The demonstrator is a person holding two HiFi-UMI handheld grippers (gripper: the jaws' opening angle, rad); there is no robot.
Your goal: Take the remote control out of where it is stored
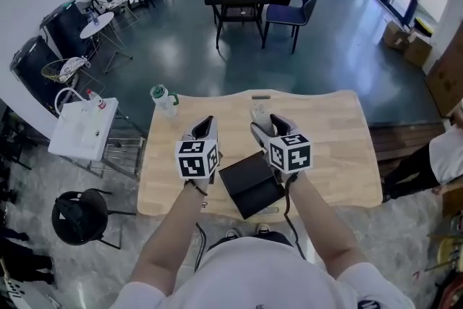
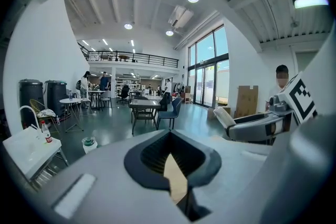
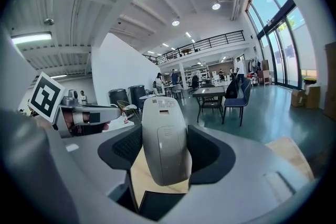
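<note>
We see the remote control (image 3: 164, 139) standing nearly upright between the jaws of the right gripper (image 1: 266, 128), pinched at its lower sides by the dark pads. Its pale back faces the right gripper view's camera, and its upper end rises clear above the jaws. It is held over the wooden table (image 1: 333, 148), beyond the far edge of the black case (image 1: 249, 184), which lies on the table between the two forearms.

The left gripper (image 1: 206, 128) is just beside the right one, with its jaws brought together at the tips and nothing in them. Only a sliver of tabletop shows through the hollow between its pads. Both forearms reach forward from the bottom of the head view, marker cubes up and grippers pointing away across the table.

From the head view we make out only the remote's pale tip past the right gripper. Its button face shows in no view, and we cannot make out the inside of the case.
</note>
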